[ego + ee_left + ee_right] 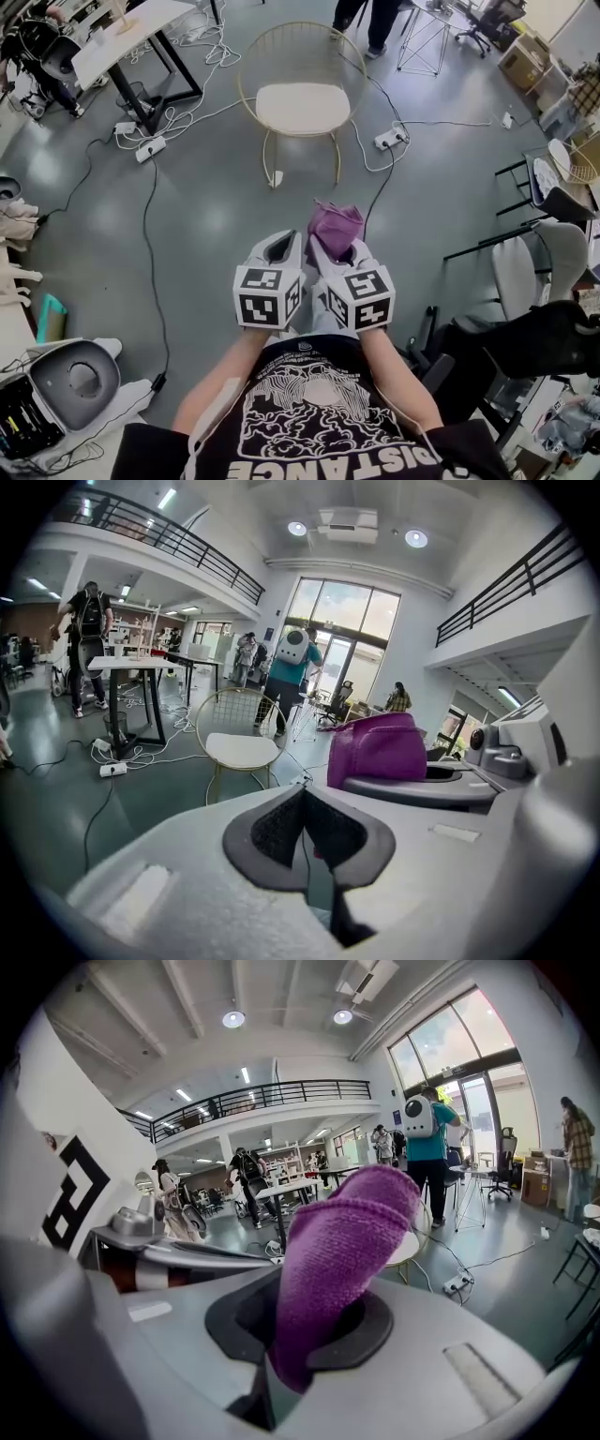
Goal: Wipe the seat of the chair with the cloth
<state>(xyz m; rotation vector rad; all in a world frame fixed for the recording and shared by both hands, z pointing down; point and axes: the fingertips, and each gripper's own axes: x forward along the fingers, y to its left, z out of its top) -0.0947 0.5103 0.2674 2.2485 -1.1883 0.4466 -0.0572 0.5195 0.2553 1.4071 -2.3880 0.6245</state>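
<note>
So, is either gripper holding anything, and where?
The right gripper pinches the purple cloth by one bunched end; the left gripper is shut, empty.

We record the purple knitted cloth (342, 1241) bunched and upright, pinched between the right gripper's (305, 1330) jaws. The gold wire-framed, cream-cushioned chair (302, 103) stands upright well ahead of it.

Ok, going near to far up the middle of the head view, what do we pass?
Black printed T-shirt → left gripper and right gripper side by side → purple knitted cloth → gold wire-frame chair with cream seat → standing person's legs.
</note>
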